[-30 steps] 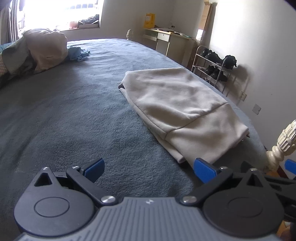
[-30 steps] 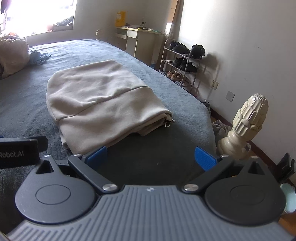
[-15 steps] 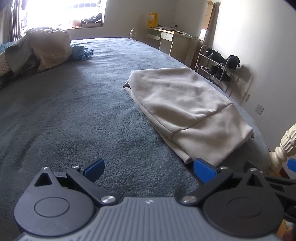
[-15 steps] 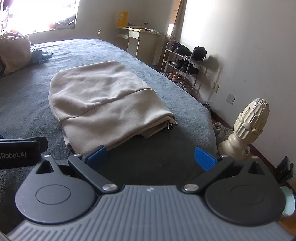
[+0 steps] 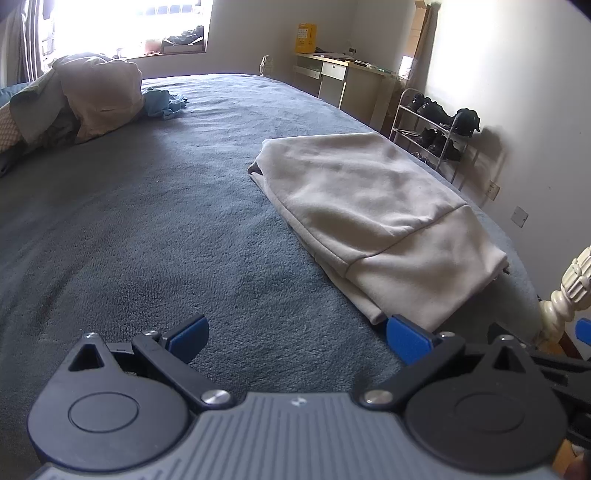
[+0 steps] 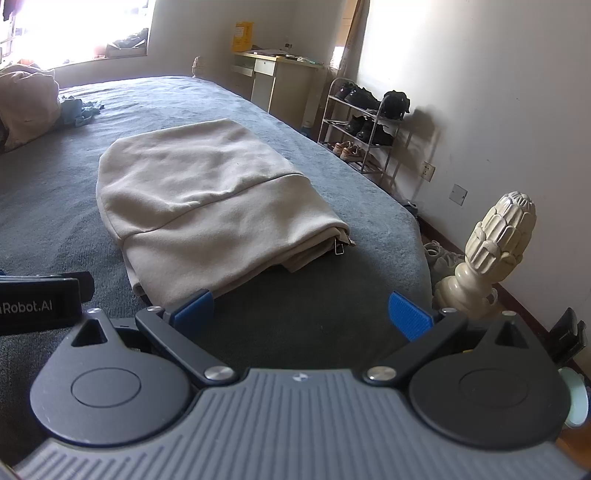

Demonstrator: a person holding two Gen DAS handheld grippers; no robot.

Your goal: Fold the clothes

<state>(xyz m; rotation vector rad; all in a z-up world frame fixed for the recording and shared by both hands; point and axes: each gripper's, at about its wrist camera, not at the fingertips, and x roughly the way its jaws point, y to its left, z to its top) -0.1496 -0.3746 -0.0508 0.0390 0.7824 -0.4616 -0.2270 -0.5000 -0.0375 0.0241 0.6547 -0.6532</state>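
The left claw [image 5: 297,334] hangs with its blue-tipped fingers [image 5: 188,332] spread wide, gripping nothing. The right claw [image 6: 301,314] is likewise spread and empty, level beside the left.

A wide bed [image 5: 155,229] covered in a grey-blue blanket fills most of the room. Behind it a bright window [image 5: 122,26] lets in strong daylight, its sill cluttered. A pale desk [image 6: 280,77] stands against the far wall with a yellow box [image 6: 242,35] beside it. Along the white side wall [image 6: 498,92] stands a metal shoe rack [image 6: 364,129] holding dark shoes. A carved cream bedpost [image 6: 491,247] rises at the bed's corner.
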